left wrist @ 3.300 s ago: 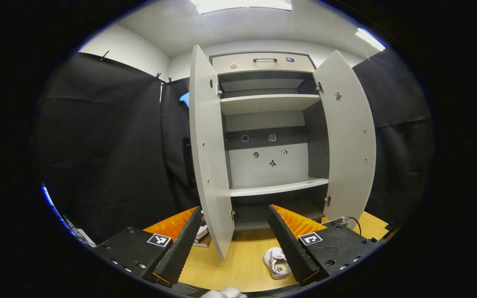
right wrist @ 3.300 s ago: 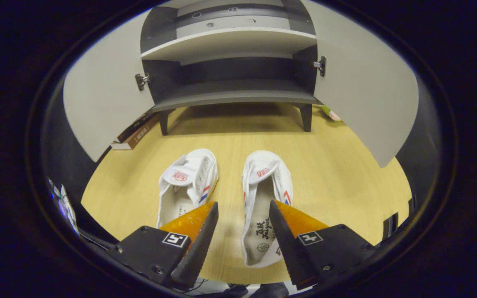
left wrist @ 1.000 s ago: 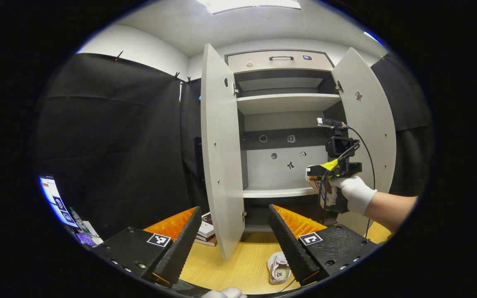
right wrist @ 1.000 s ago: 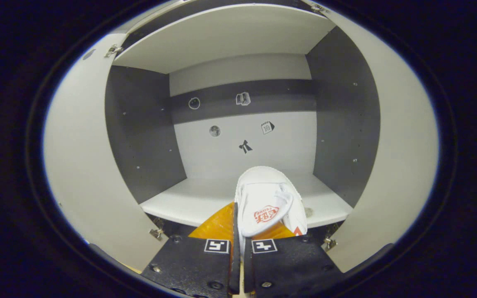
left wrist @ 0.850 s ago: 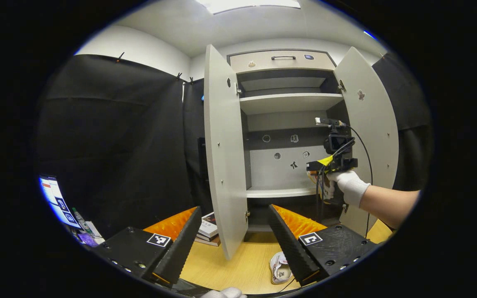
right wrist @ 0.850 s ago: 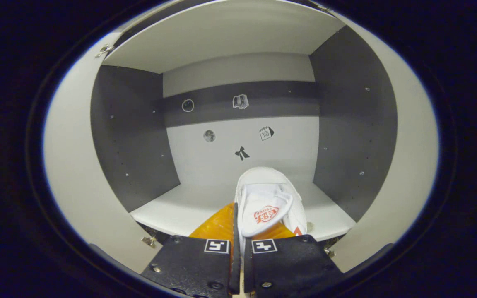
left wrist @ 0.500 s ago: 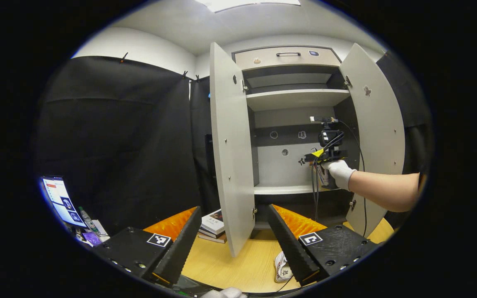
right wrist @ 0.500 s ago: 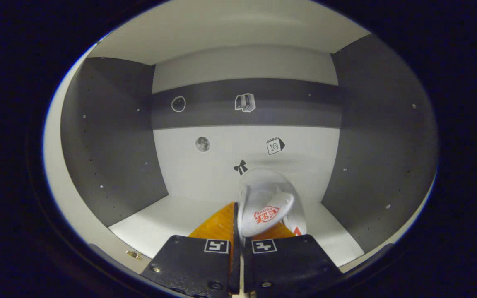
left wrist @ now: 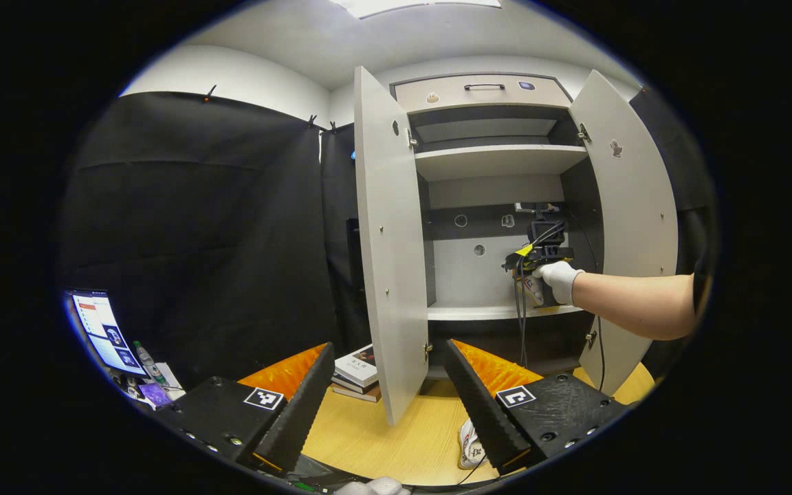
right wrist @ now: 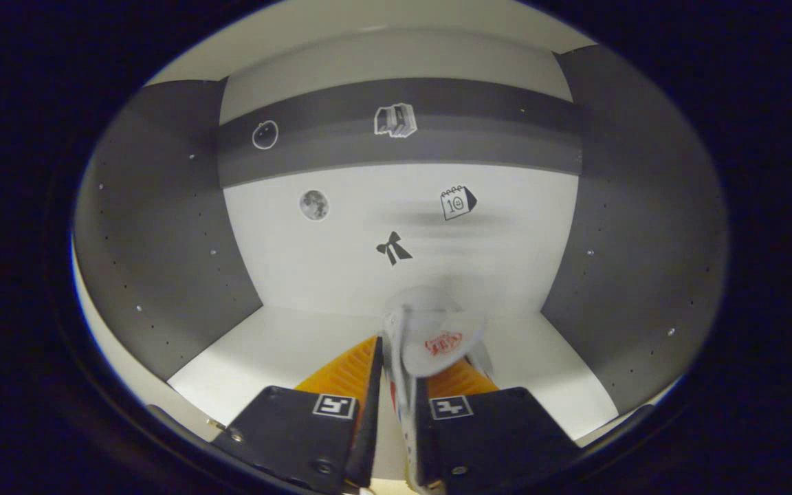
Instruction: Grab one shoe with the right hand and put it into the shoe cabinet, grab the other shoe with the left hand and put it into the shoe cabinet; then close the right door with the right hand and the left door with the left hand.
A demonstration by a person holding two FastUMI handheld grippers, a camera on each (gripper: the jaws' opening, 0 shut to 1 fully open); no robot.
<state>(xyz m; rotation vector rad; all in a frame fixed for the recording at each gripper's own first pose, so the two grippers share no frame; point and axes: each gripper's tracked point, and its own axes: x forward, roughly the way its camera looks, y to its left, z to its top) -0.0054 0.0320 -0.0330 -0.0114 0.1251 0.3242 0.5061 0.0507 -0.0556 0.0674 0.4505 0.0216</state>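
Note:
The grey shoe cabinet (left wrist: 499, 161) stands with its left door (left wrist: 389, 261) and right door (left wrist: 633, 206) wide open. In the left gripper view a gloved hand (left wrist: 557, 280) holds my right gripper (left wrist: 537, 265) inside the middle compartment. In the right gripper view a white shoe (right wrist: 437, 330) with a red logo is blurred just over the middle shelf (right wrist: 286, 357). The right gripper (right wrist: 403, 357) has its jaws slightly parted around the shoe's side wall. My left gripper (left wrist: 386, 412) is open and empty above the floor. The other white shoe (left wrist: 470, 443) lies below it, partly hidden by a finger.
A stack of books (left wrist: 358, 368) lies on the wooden floor (left wrist: 382, 440) left of the cabinet. A lit screen (left wrist: 97, 330) sits at the far left. A drawer (left wrist: 482, 91) tops the cabinet. A cable hangs from the right gripper.
The right gripper took one shoe off the floor and carried it deep into the middle compartment. Its jaws have just parted a little and the shoe has gone blurred. The left gripper drifted slightly left.

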